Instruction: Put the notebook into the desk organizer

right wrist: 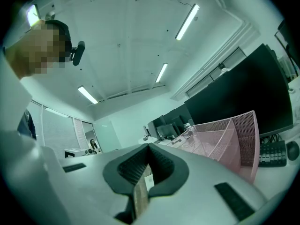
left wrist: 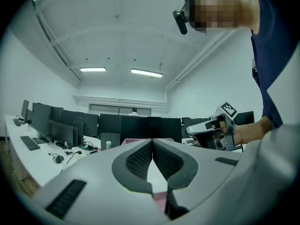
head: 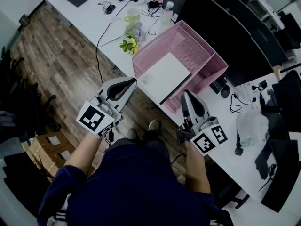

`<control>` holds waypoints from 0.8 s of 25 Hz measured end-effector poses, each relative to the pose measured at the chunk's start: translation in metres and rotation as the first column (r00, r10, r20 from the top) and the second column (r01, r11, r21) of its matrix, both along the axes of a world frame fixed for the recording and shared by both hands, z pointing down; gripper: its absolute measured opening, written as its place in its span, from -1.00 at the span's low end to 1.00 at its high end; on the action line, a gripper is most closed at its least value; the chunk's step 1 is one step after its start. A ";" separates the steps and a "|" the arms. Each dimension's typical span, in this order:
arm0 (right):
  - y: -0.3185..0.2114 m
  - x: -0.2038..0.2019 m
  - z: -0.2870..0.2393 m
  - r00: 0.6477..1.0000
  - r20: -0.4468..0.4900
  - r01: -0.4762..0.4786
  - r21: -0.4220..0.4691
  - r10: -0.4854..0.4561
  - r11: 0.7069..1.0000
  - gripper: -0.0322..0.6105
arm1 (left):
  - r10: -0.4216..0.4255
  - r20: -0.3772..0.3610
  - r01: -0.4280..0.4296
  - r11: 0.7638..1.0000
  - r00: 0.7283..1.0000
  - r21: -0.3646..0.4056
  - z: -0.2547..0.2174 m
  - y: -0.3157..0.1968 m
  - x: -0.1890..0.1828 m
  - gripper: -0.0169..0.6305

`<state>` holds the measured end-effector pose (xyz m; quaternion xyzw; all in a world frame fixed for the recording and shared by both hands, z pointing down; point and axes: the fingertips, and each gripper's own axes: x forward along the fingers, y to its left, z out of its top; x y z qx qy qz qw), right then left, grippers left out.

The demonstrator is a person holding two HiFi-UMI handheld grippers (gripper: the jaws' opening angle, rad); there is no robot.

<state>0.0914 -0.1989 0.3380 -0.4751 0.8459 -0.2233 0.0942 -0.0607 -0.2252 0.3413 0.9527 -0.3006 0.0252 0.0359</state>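
A pink mesh desk organizer stands at the near edge of the white desk. The white notebook lies flat in its front compartment, with a dark edge at the lower right. My left gripper hovers off the desk edge just left of the organizer, its jaws shut with nothing between them. On the other side, my right gripper is by the notebook's near corner, apart from it. Its tips meet; a tan strip shows in the gap below them. The organizer rises to its right.
Artificial flowers and a mug stand behind the organizer among cables. Dark monitors, a keyboard and a plastic bag lie to the right. Cardboard boxes sit on the wood floor at left.
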 end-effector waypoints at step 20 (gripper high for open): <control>-0.017 -0.004 0.007 1.000 0.009 0.025 -0.016 -0.025 1.000 -0.89 | -0.011 0.002 0.011 0.999 1.000 -0.031 0.009 -0.015 0.000 -0.85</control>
